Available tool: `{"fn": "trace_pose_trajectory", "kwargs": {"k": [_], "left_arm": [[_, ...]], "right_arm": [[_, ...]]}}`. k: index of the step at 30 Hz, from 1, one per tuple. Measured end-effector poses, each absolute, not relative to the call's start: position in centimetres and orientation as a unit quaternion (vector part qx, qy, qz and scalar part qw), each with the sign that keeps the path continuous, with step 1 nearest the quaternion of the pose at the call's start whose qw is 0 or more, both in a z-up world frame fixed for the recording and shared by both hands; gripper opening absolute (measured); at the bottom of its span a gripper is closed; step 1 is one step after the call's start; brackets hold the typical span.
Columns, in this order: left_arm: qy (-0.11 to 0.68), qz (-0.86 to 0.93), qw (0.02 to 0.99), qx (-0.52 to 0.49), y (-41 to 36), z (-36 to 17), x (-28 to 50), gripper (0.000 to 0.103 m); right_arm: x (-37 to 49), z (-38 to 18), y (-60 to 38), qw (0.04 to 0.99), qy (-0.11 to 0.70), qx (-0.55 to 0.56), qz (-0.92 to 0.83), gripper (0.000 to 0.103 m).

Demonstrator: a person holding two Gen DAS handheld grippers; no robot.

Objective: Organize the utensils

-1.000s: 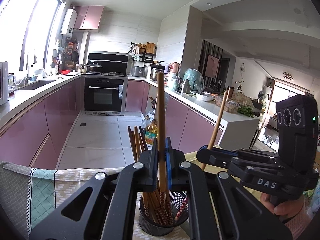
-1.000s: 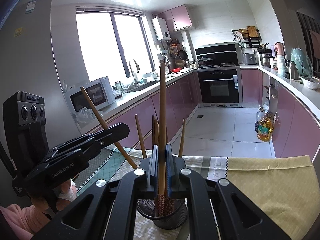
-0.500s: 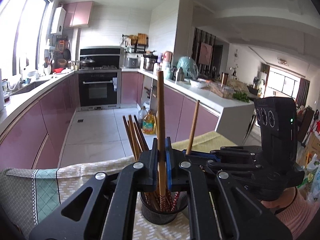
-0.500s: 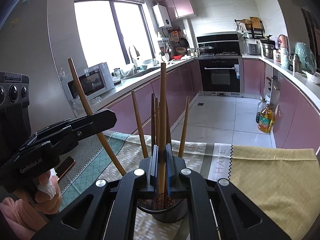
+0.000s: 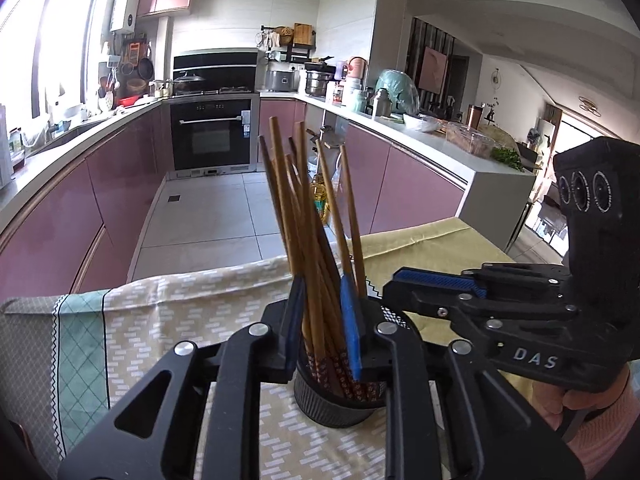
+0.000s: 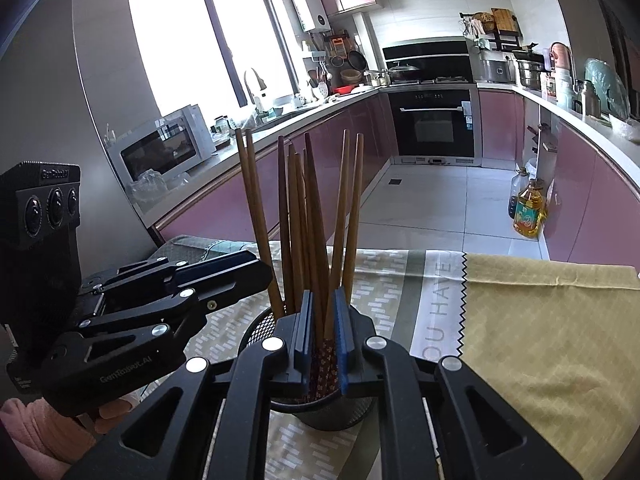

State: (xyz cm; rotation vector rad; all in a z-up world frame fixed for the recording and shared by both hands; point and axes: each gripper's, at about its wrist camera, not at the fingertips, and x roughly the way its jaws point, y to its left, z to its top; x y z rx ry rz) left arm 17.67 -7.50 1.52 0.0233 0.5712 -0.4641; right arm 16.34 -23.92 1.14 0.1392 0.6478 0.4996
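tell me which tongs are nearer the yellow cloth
Right. The right tongs reach in over the yellow cloth; the left tongs sit beyond the chopstick holder. Both are opening around chopsticks.

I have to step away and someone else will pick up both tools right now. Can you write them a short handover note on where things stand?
Left tool: jaws opening, no pad pressing on a chopstick; the chopsticks stand loose between them.
Right tool: jaws also opening, astride the bundle, gripping nothing.
Things: all visible chopsticks stand upright in the black mesh holder on the patterned tablecloth.
Done: both tools' chopsticks are in the holder.
Left: lift both tools clear without tipping the holder; check the table outside these views for more utensils.
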Motion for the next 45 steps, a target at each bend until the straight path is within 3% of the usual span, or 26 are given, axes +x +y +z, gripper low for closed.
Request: {"fn": "trace_pose_trajectory", "kwargs": {"k": [2,4,8,11,14,16,19,28,45], "left_arm": [[0.277,-0.220,0.936,0.005,-7.4,1.2,17.3,0.037],[0.271,-0.210,0.939,0.000,-6.8,0.9,16.8,0.041],[0.254,-0.176,0.951,-0.007,-5.4,0.8,15.3,0.070],[0.236,-0.146,0.961,0.003,-4.4,0.8,13.6,0.088],[0.228,-0.131,0.965,0.011,-3.6,0.6,12.1,0.097],[0.221,-0.115,0.968,0.017,-3.1,0.4,11.2,0.097],[0.216,-0.098,0.971,0.017,-2.5,0.3,10.1,0.097],[0.173,-0.065,0.983,0.012,-1.5,0.3,6.7,0.097],[0.122,-0.030,0.992,0.014,-0.2,0.9,2.4,0.097]], "right_arm": [[15.7,1.0,-24.1,0.916,0.312,0.068,0.242,0.025],[15.0,1.0,-24.3,0.920,0.307,0.066,0.236,0.033],[13.4,1.1,-24.4,0.928,0.291,0.060,0.225,0.047],[12.0,1.1,-24.3,0.938,0.271,0.049,0.211,0.067],[11.0,0.8,-24.2,0.944,0.258,0.042,0.200,0.081],[10.1,0.6,-24.1,0.950,0.245,0.035,0.191,0.091],[9.0,0.3,-23.7,0.956,0.229,0.025,0.181,0.096],[5.2,0.3,-22.7,0.974,0.165,0.008,0.155,0.096],[2.4,0.0,-21.0,0.978,0.141,0.002,0.151,0.096]]}}
